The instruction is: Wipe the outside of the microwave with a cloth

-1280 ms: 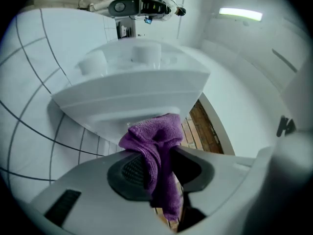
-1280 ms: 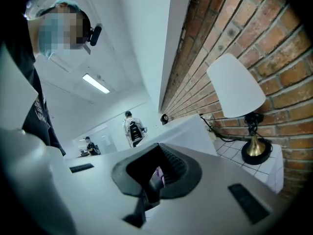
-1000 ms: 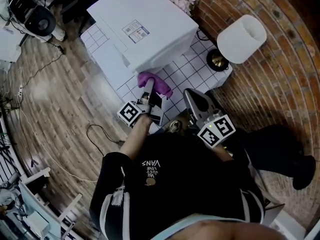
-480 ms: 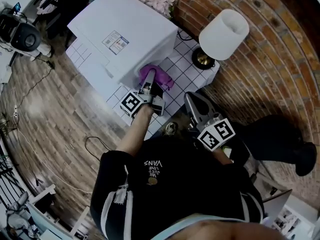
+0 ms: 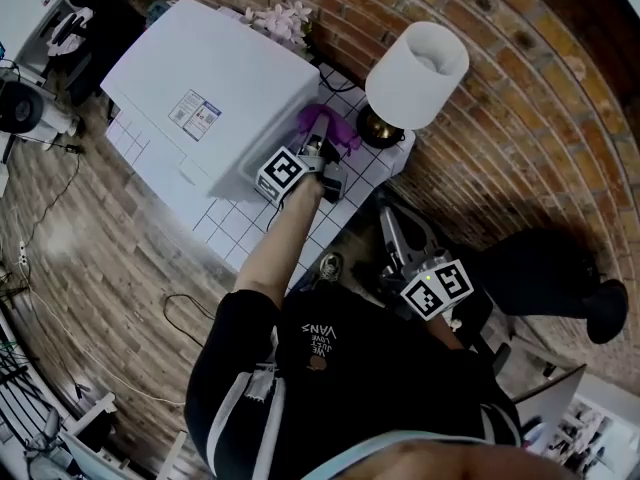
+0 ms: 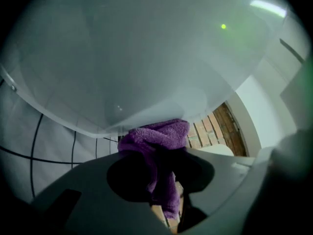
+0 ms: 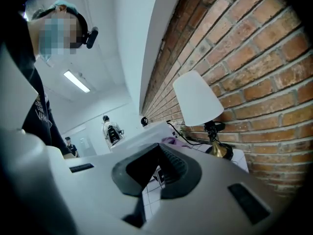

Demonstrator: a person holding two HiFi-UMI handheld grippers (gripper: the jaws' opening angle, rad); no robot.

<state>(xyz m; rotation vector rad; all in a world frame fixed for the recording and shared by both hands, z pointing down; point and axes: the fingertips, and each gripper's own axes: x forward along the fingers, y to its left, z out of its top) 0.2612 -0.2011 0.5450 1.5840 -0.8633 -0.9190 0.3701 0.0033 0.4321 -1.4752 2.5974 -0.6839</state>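
fingers (image 6: 129, 180) of the left gripper (image 5: 318, 150) are clamped on the purple cloth (image 5: 328, 124), which is pressed against the side wall of the white microwave (image 5: 200, 78) that faces the lamp (image 5: 415, 68), above the tiled bench (image 5: 225, 233). right gripper (image 5: 392, 218) is off the bench edge, close to the person's body, fingers tip to tip with nothing held.

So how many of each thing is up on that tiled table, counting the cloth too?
microwave: 1
lamp: 1
cloth: 1
flower bunch: 1
total: 4
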